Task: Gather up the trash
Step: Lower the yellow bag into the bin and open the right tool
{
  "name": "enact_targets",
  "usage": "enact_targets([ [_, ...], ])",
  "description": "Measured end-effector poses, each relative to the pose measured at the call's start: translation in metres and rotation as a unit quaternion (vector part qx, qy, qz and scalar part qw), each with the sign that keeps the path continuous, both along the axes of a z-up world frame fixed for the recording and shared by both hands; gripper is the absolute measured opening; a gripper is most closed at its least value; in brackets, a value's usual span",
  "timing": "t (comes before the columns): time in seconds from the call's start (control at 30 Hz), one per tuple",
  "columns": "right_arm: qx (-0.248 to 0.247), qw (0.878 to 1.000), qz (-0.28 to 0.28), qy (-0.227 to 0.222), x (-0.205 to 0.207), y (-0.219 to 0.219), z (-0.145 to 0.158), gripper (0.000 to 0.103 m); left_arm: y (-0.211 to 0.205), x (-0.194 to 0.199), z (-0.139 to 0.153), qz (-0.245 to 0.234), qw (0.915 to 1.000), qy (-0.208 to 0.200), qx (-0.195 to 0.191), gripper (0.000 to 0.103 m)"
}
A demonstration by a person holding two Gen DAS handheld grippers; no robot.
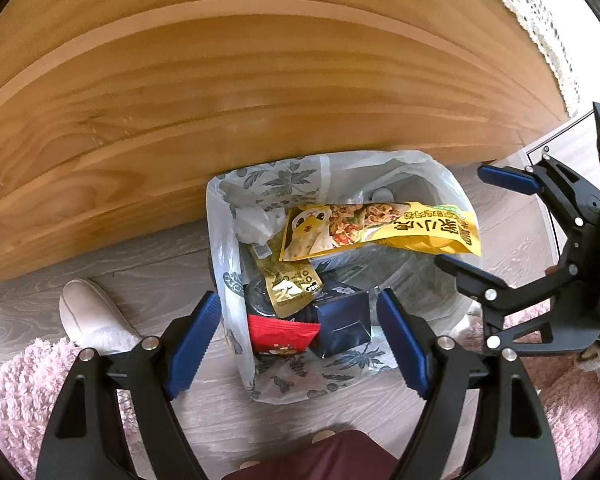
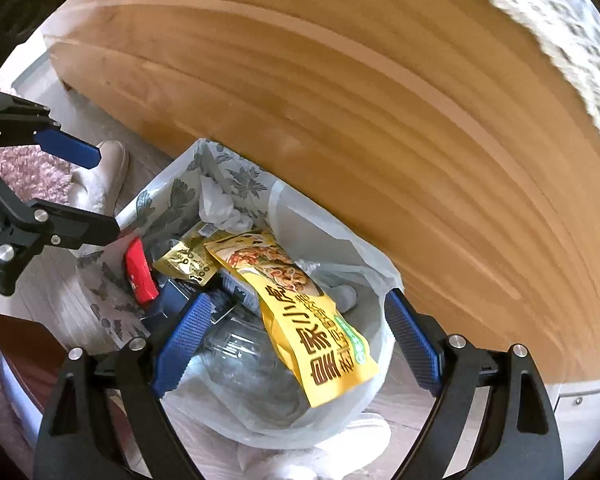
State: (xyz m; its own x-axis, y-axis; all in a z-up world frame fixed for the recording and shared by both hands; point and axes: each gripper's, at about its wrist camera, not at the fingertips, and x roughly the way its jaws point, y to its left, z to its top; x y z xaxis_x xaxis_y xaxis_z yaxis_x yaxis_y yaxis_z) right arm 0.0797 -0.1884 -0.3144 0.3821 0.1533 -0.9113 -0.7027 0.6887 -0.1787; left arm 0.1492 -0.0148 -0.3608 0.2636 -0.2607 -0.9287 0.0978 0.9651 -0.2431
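Below both spread, empty grippers, left gripper (image 1: 300, 340), right gripper (image 2: 296, 340), yellow snack bag (image 2: 300, 312) atop lined bin (image 1: 236, 360)

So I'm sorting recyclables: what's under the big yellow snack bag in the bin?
Under the yellow snack bag lies a clear plastic container; whatever is deeper in the bin is covered.

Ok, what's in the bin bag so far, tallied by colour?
Yellow: 1 large snack bag
Gold: 1 small sachet
Red: 1 wrapper
Dark blue: 1 box
White: 1 crumpled tissue
Clear: 1 plastic container
Total: 6
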Motion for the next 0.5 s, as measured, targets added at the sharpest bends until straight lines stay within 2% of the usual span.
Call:
enact_targets([
  [0.13,0.002,1.000,-0.017,-0.001,-0.002,-0.007,0.002,0.085,0.001,-0.002,0.005,-0.001,1.0000,-0.007,-0.001,0.077],
  [0.23,-0.007,1.000,-0.025,0.015,-0.004,-0.012,0.002,0.085,0.002,-0.002,0.008,-0.001,1.0000,-0.010,-0.002,0.077],
  [0.4,-0.052,0.997,-0.023,0.047,-0.007,-0.019,-0.029,0.085,0.002,-0.003,0.010,-0.001,0.9999,-0.012,-0.004,0.077],
  [0.47,-0.081,0.996,-0.015,0.044,-0.008,-0.019,-0.044,0.070,0.001,-0.004,0.011,-0.003,0.9999,-0.014,-0.003,0.077],
  [0.5,-0.090,0.995,-0.012,0.052,-0.007,-0.018,-0.051,0.035,0.001,-0.004,0.011,-0.003,0.9999,-0.015,-0.003,0.077],
])
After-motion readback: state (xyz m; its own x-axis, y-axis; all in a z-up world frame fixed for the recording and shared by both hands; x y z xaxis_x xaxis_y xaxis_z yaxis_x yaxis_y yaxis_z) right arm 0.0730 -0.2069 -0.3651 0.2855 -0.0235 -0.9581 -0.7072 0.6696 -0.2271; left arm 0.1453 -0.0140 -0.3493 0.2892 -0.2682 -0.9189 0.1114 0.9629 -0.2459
